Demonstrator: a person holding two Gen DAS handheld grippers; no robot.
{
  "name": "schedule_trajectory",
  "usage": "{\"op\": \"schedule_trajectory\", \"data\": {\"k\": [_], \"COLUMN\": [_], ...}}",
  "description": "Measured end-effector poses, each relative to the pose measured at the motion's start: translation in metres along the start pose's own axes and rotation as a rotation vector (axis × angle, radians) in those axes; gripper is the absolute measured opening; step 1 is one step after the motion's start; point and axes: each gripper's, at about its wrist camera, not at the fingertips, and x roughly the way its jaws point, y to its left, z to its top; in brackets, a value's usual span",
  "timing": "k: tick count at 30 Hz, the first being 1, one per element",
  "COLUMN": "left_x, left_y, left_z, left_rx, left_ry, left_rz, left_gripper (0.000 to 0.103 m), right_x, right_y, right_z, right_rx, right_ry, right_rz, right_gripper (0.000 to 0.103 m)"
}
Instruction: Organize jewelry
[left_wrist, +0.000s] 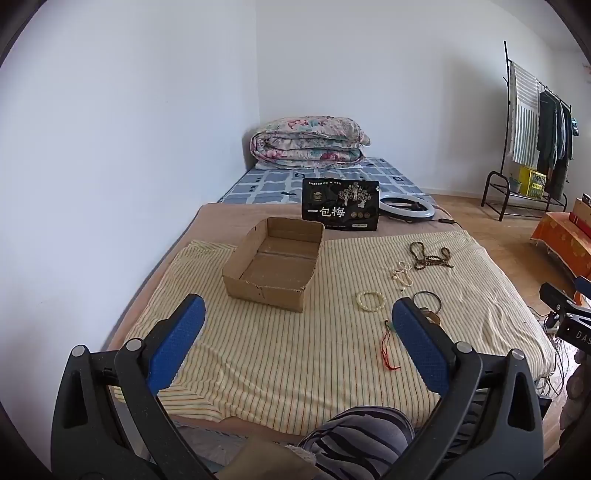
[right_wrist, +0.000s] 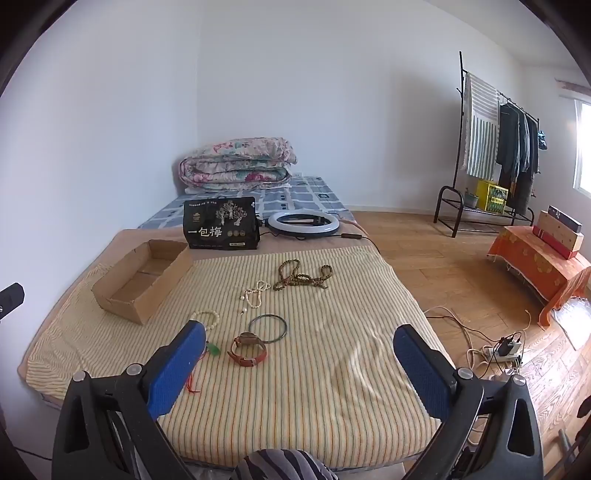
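An empty open cardboard box (left_wrist: 273, 264) (right_wrist: 142, 280) sits on the striped cloth (left_wrist: 280, 354) (right_wrist: 295, 384). To its right lie jewelry pieces: brown bead strands (right_wrist: 303, 275) (left_wrist: 430, 256), a white bead necklace (right_wrist: 255, 293) (left_wrist: 402, 275), a white bead bracelet (right_wrist: 205, 317) (left_wrist: 371, 301), a dark bangle (right_wrist: 267, 328) (left_wrist: 427, 301), a brown-strap watch (right_wrist: 247, 349) and a green pendant on red cord (right_wrist: 212, 350) (left_wrist: 389, 345). My left gripper (left_wrist: 297, 317) is open and empty, near the box. My right gripper (right_wrist: 299, 345) is open and empty, over the watch and bangle.
A black snack bag (right_wrist: 221, 223) and a ring light (right_wrist: 303, 223) lie behind the cloth. A folded quilt (right_wrist: 236, 162) is at the bed's head. A clothes rack (right_wrist: 495, 147), orange-covered stand (right_wrist: 543, 266) and power strip with cables (right_wrist: 506, 349) are on the right floor.
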Motion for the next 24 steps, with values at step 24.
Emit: {"op": "schedule_trajectory", "data": {"k": [24], "left_x": [-0.016], "left_y": [0.007], "left_z": [0.015], "left_rx": [-0.028], "left_ry": [-0.039], "left_rz": [0.021], "left_gripper": [0.103], "right_x": [0.000], "right_y": [-0.002], "right_z": [0.005], "right_rx": [0.009], "right_ry": [0.003], "right_rz": [0.001], "right_gripper": [0.103]}}
